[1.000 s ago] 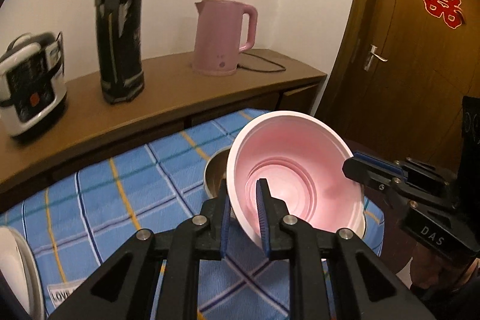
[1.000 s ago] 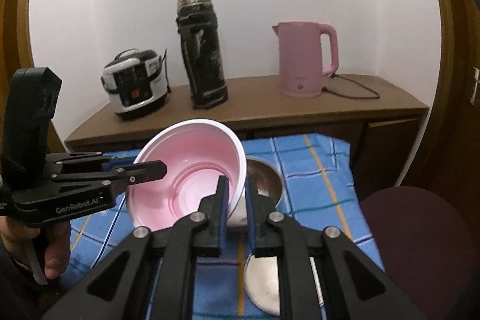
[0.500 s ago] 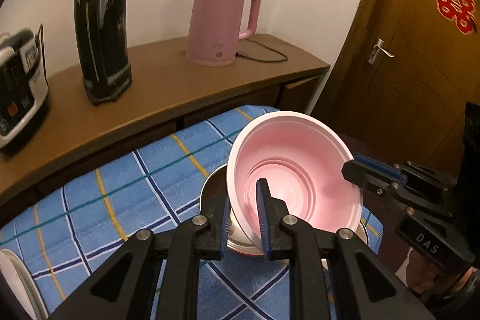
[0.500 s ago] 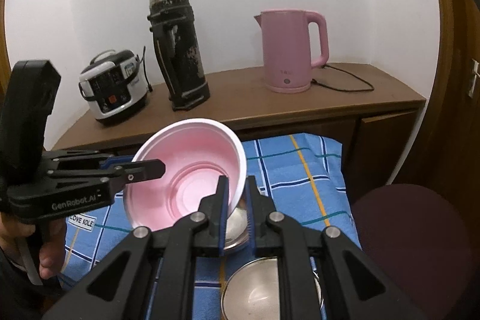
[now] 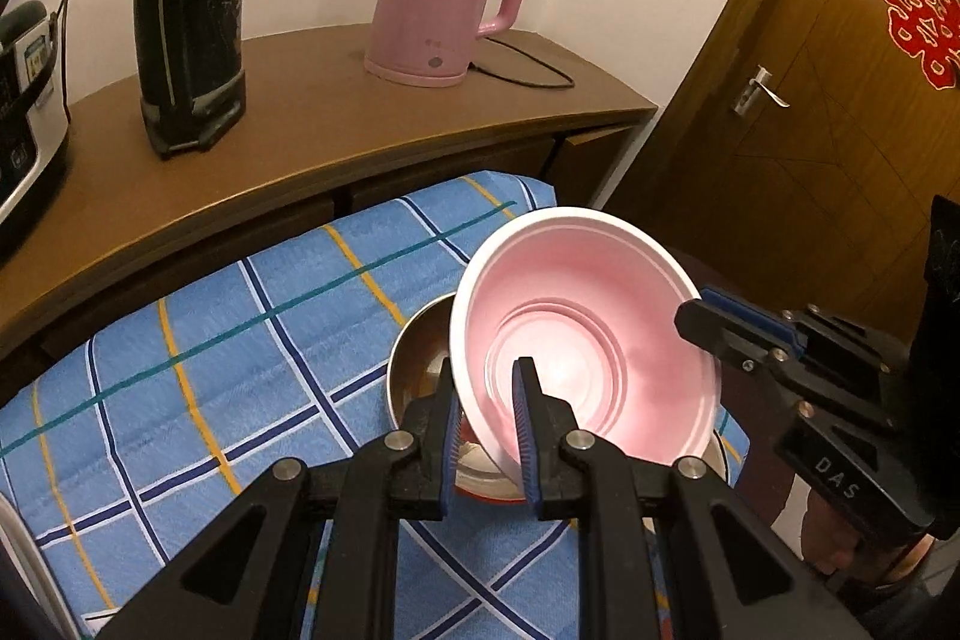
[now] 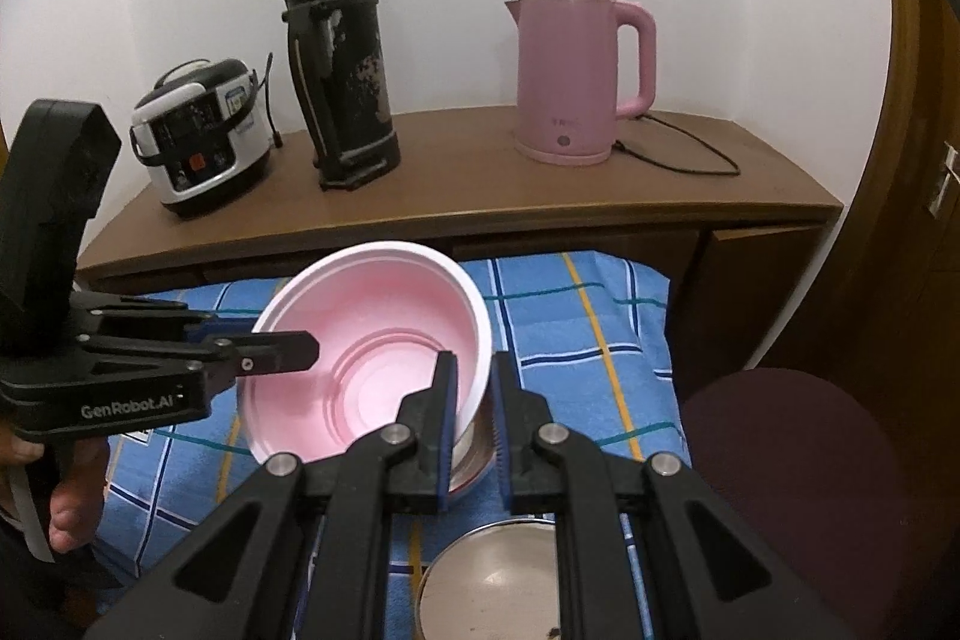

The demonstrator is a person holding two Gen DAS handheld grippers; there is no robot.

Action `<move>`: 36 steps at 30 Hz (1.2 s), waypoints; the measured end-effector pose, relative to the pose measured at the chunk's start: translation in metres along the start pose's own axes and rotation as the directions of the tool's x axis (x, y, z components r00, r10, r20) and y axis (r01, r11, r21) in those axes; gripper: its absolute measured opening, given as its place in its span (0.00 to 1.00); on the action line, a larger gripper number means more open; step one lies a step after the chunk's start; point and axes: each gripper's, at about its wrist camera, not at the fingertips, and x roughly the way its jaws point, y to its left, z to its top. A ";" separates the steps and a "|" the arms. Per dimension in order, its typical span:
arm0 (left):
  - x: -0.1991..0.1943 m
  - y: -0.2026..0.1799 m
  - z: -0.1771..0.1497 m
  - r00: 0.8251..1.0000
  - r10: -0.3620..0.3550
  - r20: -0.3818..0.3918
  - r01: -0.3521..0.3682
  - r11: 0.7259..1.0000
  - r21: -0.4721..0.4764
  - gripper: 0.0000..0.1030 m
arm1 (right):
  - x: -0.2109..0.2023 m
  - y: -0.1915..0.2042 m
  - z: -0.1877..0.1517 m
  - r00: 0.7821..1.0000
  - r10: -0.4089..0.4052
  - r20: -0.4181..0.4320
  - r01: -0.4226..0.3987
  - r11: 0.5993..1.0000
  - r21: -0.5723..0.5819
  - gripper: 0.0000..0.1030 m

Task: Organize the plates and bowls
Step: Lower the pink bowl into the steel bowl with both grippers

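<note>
I hold one pink bowl [image 5: 585, 340] tilted between my two hands, my left gripper [image 5: 485, 430] and my right gripper [image 6: 474, 421] each clamped on opposite sides of its rim, just above a steel bowl [image 5: 417, 370] on the blue plaid cloth [image 5: 210, 340]. I judge the step to be nesting it, so next I should level and lower it before letting go. I count two steel bowls, the second [image 6: 486, 580] lying nearer me.
</note>
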 end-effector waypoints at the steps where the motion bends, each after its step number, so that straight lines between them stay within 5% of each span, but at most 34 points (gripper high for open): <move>1: 0.001 0.001 0.000 1.000 0.005 0.000 -0.005 1.000 0.000 0.18 | 0.002 0.001 0.000 1.000 -0.002 -0.004 0.002 1.000 -0.001 0.11; 36: 0.030 0.010 -0.005 0.996 0.031 -0.084 -0.031 1.000 0.001 0.18 | 0.043 -0.001 -0.012 0.995 -0.034 -0.096 0.033 0.999 -0.016 0.11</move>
